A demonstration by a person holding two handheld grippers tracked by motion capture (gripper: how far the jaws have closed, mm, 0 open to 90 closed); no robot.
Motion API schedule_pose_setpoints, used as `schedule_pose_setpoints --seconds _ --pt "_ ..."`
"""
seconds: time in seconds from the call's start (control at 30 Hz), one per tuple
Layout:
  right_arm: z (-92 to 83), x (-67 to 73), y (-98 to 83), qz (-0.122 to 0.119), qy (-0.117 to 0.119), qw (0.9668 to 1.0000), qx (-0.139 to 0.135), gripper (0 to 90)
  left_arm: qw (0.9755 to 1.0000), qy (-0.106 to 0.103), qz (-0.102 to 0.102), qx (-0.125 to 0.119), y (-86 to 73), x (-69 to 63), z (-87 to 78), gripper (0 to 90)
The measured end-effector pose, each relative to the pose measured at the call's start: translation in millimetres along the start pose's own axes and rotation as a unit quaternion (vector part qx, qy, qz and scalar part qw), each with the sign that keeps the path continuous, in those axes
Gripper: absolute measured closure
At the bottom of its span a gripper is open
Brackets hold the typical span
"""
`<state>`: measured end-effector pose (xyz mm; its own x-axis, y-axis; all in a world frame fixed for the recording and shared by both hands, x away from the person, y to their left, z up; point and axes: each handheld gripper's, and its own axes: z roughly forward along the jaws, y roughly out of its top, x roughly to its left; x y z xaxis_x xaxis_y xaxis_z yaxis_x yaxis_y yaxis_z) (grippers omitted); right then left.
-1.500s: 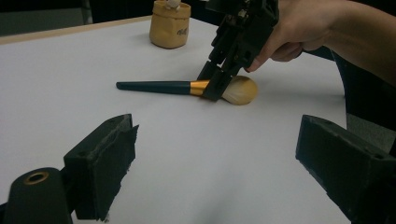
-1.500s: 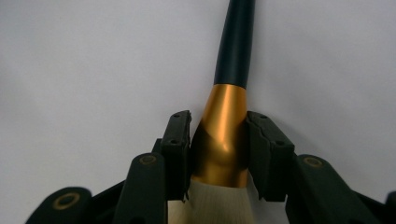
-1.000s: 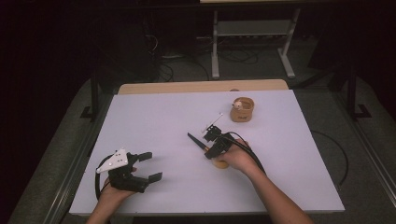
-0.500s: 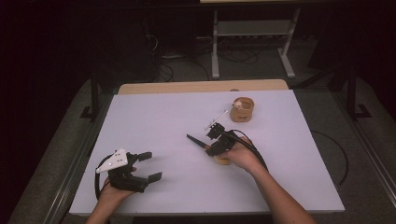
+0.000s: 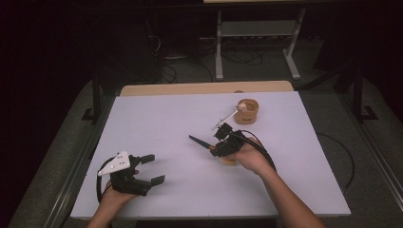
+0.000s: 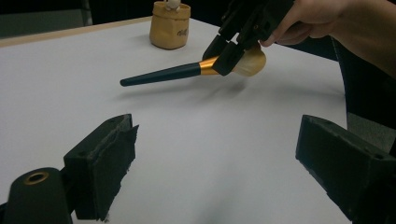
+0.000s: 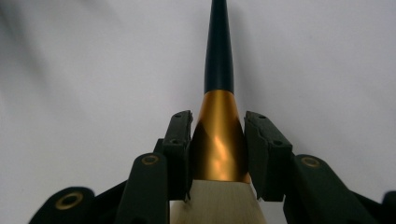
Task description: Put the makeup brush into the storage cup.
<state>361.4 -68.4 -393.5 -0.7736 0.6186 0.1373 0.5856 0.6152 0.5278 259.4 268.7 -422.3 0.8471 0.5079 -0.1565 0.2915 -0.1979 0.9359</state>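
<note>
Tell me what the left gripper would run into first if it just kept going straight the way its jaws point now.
Probably the makeup brush, held off the table by the right gripper. The left gripper stands open with only bare white table just ahead. Depth is hard to judge, so it might pass beneath the brush.

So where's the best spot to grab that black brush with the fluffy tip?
Take the black-handled makeup brush at its gold metal collar, squeezing from both sides. It is the widest hard part, unlike the thin tapering handle or the soft bristles. The right gripper holds it there now.
</note>
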Motion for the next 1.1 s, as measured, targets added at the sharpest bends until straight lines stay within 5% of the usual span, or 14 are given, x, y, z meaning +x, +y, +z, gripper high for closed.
schedule_pose_setpoints --seconds 0.43,0.67,1.1 --pt "-17.9 -3.4 -13.1 -0.025 0.023 0.9993 -0.015 62.3 0.9997 -0.015 0.010 0.015 10.6 1.8 4.6 11.6" --pt "-30.0 -2.7 -18.4 -0.064 0.040 0.9967 -0.030 62.3 0.9991 -0.023 0.025 0.026 23.6 5.7 7.3 12.3" --pt "-42.0 0.3 -25.5 -0.095 0.060 0.9923 -0.051 62.3 0.9963 -0.051 0.055 0.044 45.6 16.1 29.1 12.6"
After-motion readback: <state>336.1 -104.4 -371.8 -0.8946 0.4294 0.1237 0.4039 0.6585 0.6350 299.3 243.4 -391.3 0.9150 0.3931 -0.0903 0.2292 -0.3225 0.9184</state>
